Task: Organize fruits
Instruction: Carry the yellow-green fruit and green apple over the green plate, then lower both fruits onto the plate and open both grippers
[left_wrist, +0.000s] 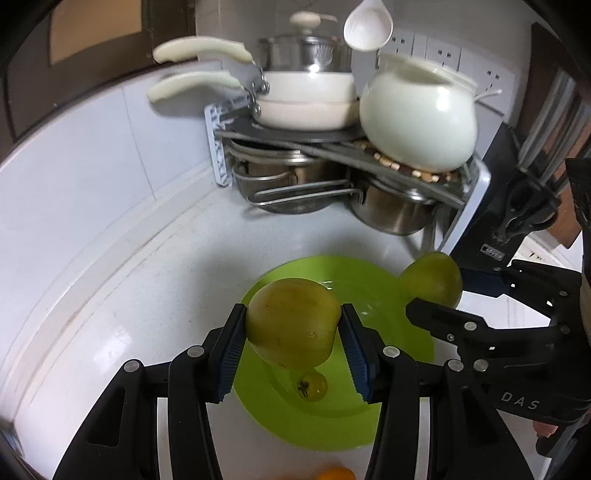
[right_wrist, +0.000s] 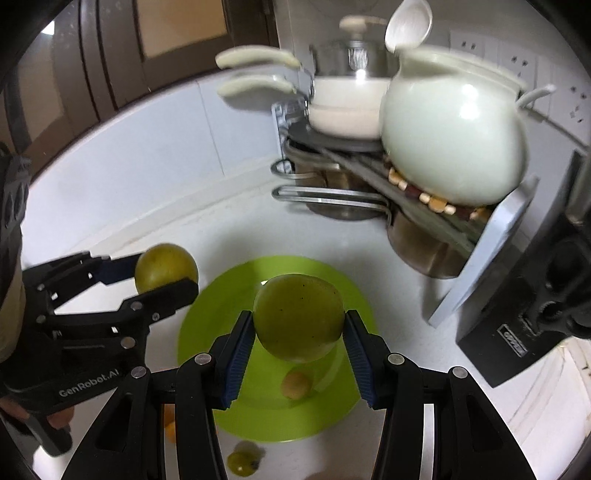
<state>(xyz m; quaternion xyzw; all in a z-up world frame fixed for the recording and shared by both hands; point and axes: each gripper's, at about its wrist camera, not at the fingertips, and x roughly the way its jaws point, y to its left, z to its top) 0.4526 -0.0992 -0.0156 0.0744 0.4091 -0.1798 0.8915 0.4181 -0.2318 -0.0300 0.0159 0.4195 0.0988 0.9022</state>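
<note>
- The left gripper (left_wrist: 293, 330) is clamped on a yellow-green fruit (left_wrist: 293, 325), its blue ribbed pads pressing the fruit's two flanks, and holds it in the air above the lime-green plate (left_wrist: 399, 280)
- The right gripper (right_wrist: 299, 328) likewise grips a greener, rounder fruit (right_wrist: 299, 317) across its widest part, also raised over the same plate (right_wrist: 207, 325)
- In each wrist view the other gripper shows at the side with its fruit, so both fruits hang just beside each other, apart, above the plate
- On the plate a small pale-orange fruit (right_wrist: 295, 385) lies below the right gripper; a small green fruit with a dark calyx (left_wrist: 312, 386) sits near the plate's edge under the left one, though whether on it or just beside it I cannot tell
- An orange fruit (left_wrist: 336, 473) peeks in at the bottom edge on the white counter (left_wrist: 110, 295)
- Judging by look, the held fruits are firm, smooth-skinned and moderately heavy; the skin may slip and bruise under hard pinching
- The equator grip suits them; they should be lowered until they touch the plate before release, since a round fruit may roll toward the rim or knock the small ones
- The pot rack (left_wrist: 332, 177) behind stands well apart
</note>
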